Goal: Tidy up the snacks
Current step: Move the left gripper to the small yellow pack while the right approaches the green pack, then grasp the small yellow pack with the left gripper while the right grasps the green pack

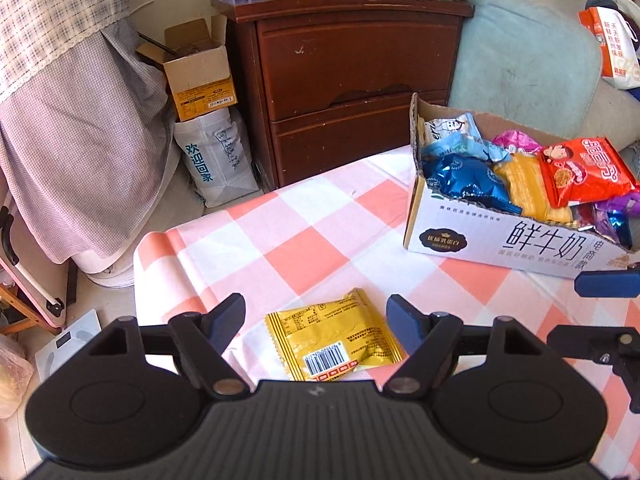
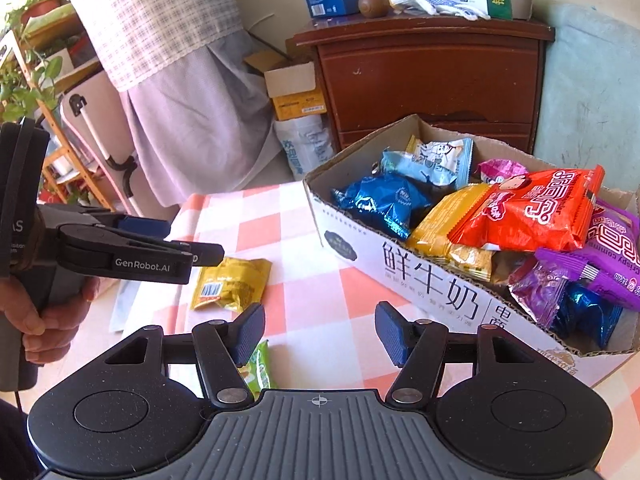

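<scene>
Since the yellow snack packet (image 1: 334, 340) lies flat on the checked desk (image 1: 304, 256), barcode side up, right between the left claw (image 1: 316, 320) pads with nothing touching it, my read is this is the pickup step: approach done, grasp not yet made. Left claw stands wide open, empty, straddling the packet.

Right claw (image 2: 320, 334) is also parted, about mid-width, holding nothing. A green packet (image 2: 260, 368) sits just under its left pad, partly hidden by the claw body, so I can't tell exactly how it lies.

Next move, as I judge it: drop the left claw onto the yellow packet and close on its puffy middle or an edge seam. It's flat and slippery foil, so a shallow pinch could slide off. Then carry it to the box.

Cardboard box (image 2: 416, 276), open top, stands on the desk to the right, well apart from the yellow packet. Inside: blue foil packets (image 2: 376, 200), a pale blue packet (image 2: 436, 156), another yellow pack (image 2: 444, 228), a red bag (image 2: 532, 208) lying on top, and purple packets (image 2: 580, 264) at the near end. It's fairly full; the left end looks to have the most room.
</scene>
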